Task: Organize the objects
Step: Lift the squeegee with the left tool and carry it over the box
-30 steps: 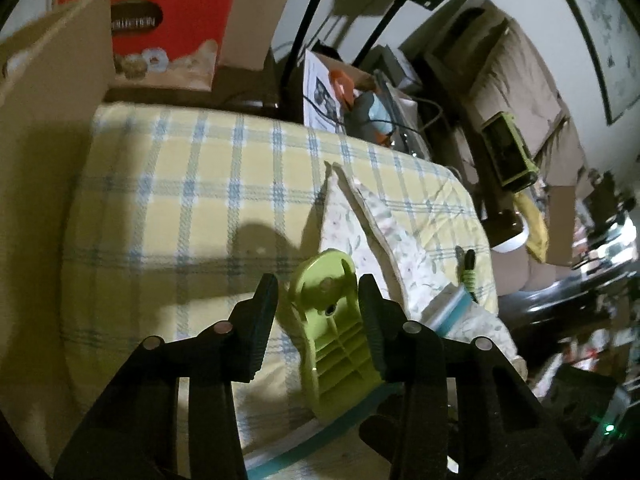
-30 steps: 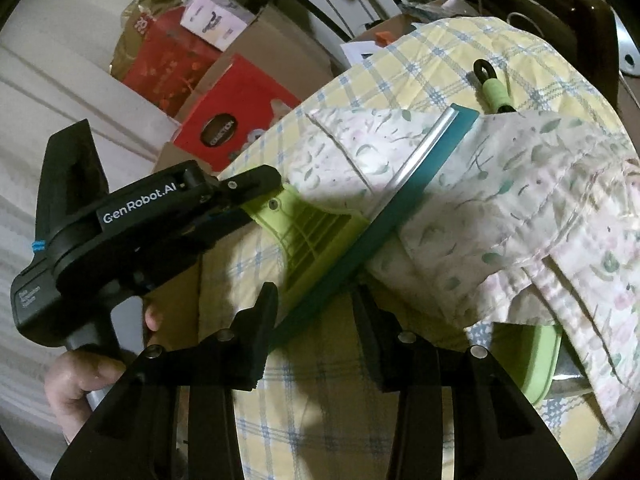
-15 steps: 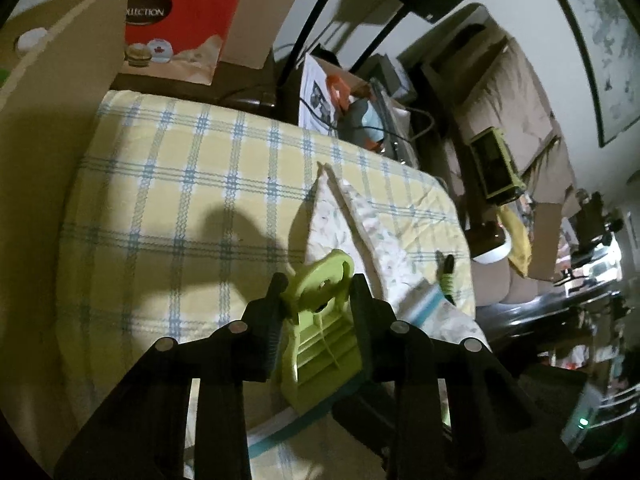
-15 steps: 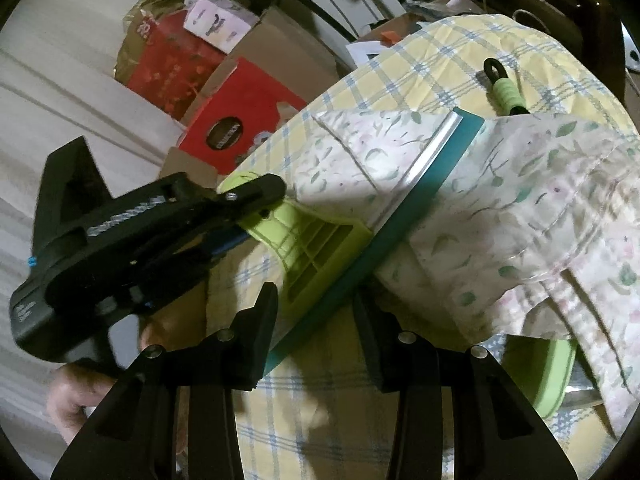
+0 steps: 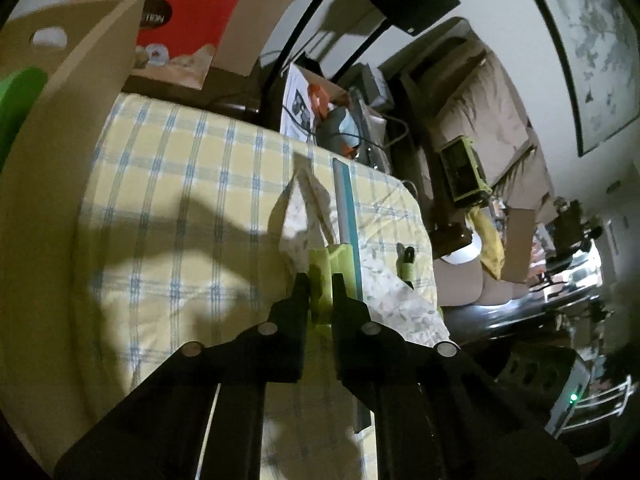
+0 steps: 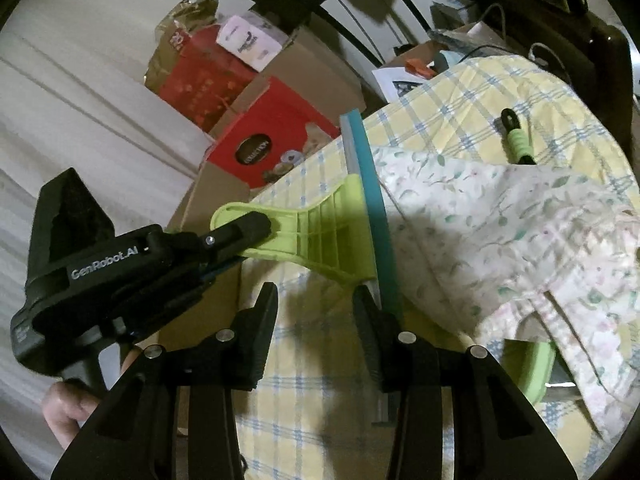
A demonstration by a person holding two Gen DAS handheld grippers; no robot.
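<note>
My left gripper is shut on the lime green handle of a squeegee with a teal blade, held lifted above the yellow checked cloth. The right wrist view shows the same squeegee gripped at its handle end by the left gripper, blade standing nearly upright. My right gripper is open and empty just below the squeegee. A floral cloth lies beside the blade. A green-handled tool lies farther back on the checked cloth.
An open cardboard box stands at the left edge of the checked surface. Red boxes are stacked behind it. A green-rimmed bowl shows partly under the floral cloth. Black lamp stands and clutter fill the back.
My left gripper closed on the squeegee handle, lifted it off the cloth and turned it so the blade stands on edge. The right gripper stayed open below it.
</note>
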